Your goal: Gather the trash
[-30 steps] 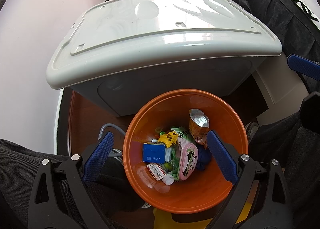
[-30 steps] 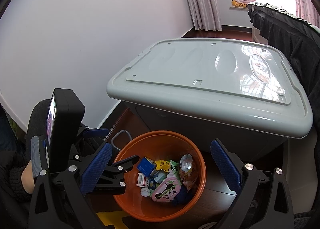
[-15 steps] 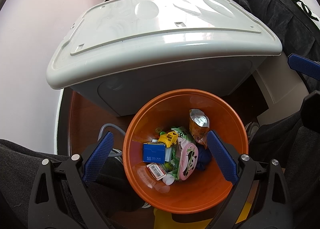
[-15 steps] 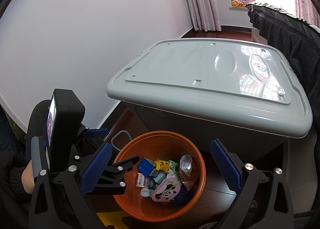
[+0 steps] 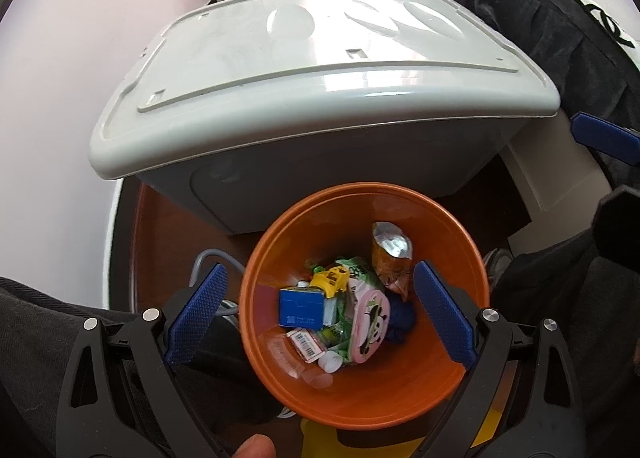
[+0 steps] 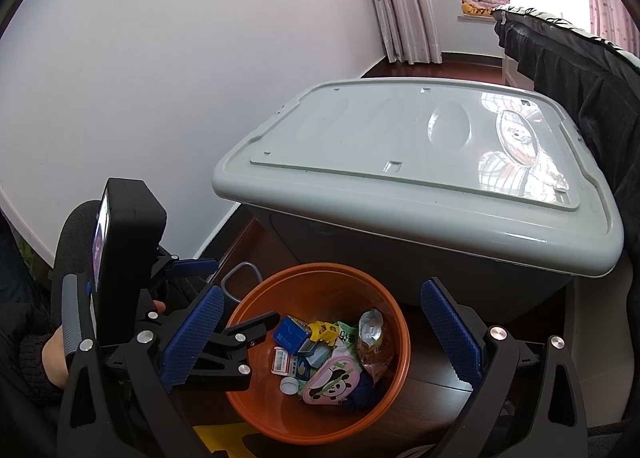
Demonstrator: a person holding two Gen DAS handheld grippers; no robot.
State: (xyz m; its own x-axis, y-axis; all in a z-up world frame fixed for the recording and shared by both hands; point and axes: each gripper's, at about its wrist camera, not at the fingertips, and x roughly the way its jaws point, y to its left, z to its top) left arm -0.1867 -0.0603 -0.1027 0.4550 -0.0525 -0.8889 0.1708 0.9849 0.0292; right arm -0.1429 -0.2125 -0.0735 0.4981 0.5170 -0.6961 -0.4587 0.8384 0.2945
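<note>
Hovering over the orange bin [image 5: 400,390], both left tongs [image 5: 320,316] and right tongs [image 6: 320,338] gape apart, empty.

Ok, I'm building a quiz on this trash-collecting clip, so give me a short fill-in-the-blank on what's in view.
1. The trash lies in a bin coloured ____.
2. The pink pouch shows a ____.
3. Behind the bin stands a grey storage box whose lid is ____.
4. The left gripper and the right gripper both hold ____.

Missing words: orange; panda; closed; nothing
</note>
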